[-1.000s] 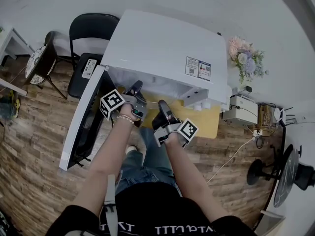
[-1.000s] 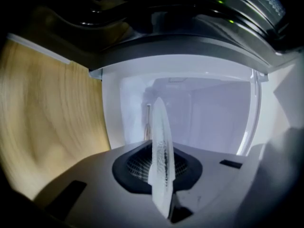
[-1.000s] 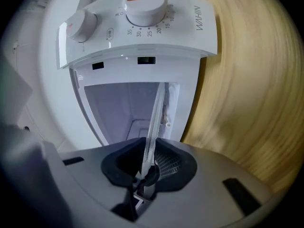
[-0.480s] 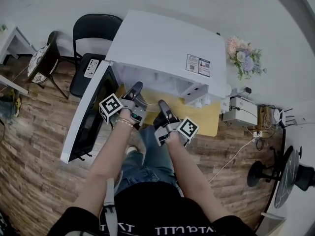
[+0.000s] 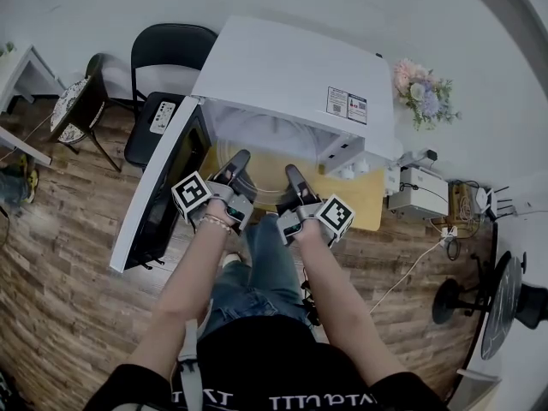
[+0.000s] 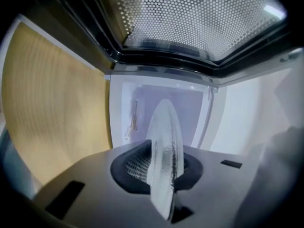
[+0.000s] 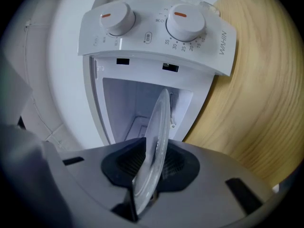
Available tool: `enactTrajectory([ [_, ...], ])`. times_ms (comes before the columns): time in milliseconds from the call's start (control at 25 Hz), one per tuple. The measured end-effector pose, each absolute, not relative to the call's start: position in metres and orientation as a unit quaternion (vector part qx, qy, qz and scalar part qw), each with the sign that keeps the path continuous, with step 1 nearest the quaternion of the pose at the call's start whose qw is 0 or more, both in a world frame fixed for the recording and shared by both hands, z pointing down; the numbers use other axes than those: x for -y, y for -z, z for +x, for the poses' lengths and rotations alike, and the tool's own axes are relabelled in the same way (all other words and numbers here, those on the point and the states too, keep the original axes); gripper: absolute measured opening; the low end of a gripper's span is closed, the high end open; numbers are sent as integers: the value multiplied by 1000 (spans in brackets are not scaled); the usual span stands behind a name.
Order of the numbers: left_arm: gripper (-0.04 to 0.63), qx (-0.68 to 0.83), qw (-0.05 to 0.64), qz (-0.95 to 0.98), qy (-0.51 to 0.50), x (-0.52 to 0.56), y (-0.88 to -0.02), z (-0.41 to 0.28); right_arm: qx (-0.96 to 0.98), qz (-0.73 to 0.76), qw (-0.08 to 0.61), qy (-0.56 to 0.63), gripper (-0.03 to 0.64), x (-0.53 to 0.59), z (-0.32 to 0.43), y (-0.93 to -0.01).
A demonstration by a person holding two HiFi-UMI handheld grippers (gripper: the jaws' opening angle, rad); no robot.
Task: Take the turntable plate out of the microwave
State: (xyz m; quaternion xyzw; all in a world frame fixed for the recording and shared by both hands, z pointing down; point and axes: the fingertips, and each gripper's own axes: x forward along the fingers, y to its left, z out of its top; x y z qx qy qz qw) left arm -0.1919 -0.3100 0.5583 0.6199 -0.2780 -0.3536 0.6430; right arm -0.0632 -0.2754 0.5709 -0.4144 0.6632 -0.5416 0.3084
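The clear glass turntable plate (image 5: 257,176) hangs just in front of the white microwave (image 5: 291,75), over the wooden table top (image 5: 360,204). My left gripper (image 5: 235,168) is shut on the plate's left rim and my right gripper (image 5: 292,178) on its right rim. In the left gripper view the plate (image 6: 164,141) stands edge-on between the jaws of the left gripper (image 6: 161,175), with the open cavity (image 6: 164,103) behind. In the right gripper view the plate (image 7: 154,141) is pinched the same way by the right gripper (image 7: 147,170), below the two-knob control panel (image 7: 156,27).
The microwave door (image 5: 158,191) stands open at the left, its mesh window (image 6: 199,18) above my left gripper. A black chair (image 5: 167,58) with a remote (image 5: 160,116) stands behind the door. Flowers (image 5: 424,92) and a small white box (image 5: 419,191) sit to the right.
Both grippers have drawn back toward the person with the plate between them. The plate has come out from under the microwave's top and now shows in front of the cavity.
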Motion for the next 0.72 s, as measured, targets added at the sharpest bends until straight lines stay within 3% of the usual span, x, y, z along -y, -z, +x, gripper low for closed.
enactTrajectory([
  [280,38,245,638,640,351,284,-556,-197,-659,-426,323,528,72,261,-56,-568],
  [720,38,220,630,660,344,255,-552,-194,-688,-458,286,485,71,234,-57,-557],
])
